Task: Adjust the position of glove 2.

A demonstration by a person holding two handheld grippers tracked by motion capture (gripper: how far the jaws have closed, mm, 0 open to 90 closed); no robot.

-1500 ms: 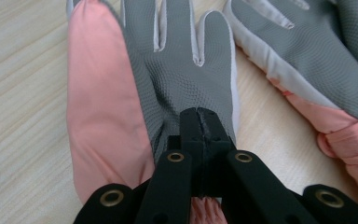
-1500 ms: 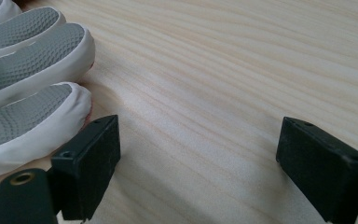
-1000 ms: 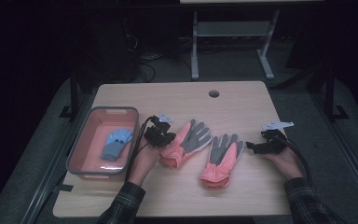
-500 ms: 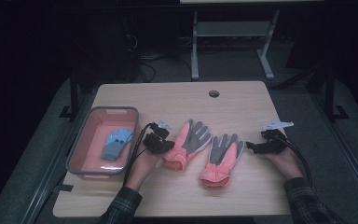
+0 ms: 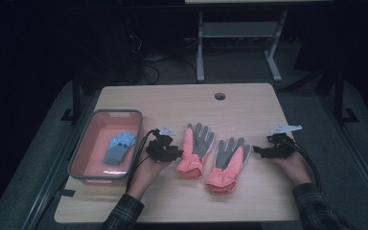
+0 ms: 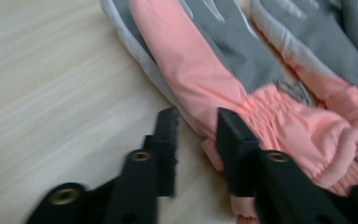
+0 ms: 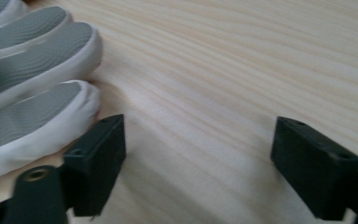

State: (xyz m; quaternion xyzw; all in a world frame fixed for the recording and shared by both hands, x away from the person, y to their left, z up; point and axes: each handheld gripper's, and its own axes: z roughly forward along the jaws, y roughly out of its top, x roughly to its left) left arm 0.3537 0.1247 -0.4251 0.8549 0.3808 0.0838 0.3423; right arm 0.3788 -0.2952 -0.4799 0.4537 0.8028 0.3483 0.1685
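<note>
On the bench's left, a pink bin (image 5: 86,153) holds one blue glove (image 5: 119,147). Since a second ago the left tool (image 5: 178,152), just opening from shut, has released the left pink glove (image 5: 195,151). The right tool (image 5: 256,151), jaws narrowing slightly, gapes empty.

Wooden table (image 5: 249,103), dark room, grey floor (image 5: 311,103)

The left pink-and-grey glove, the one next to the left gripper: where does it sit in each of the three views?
High view: left glove lies mid-table, fingers pointing away, right beside the left gripper.
Left gripper view: it runs from top centre to lower right; its pink cuff edge sits at the open jaws.
Right gripper view: I cannot tell; the grey fingertips at the left edge look like the other glove's.
Shared landmark: the pale wooden tabletop.
</note>
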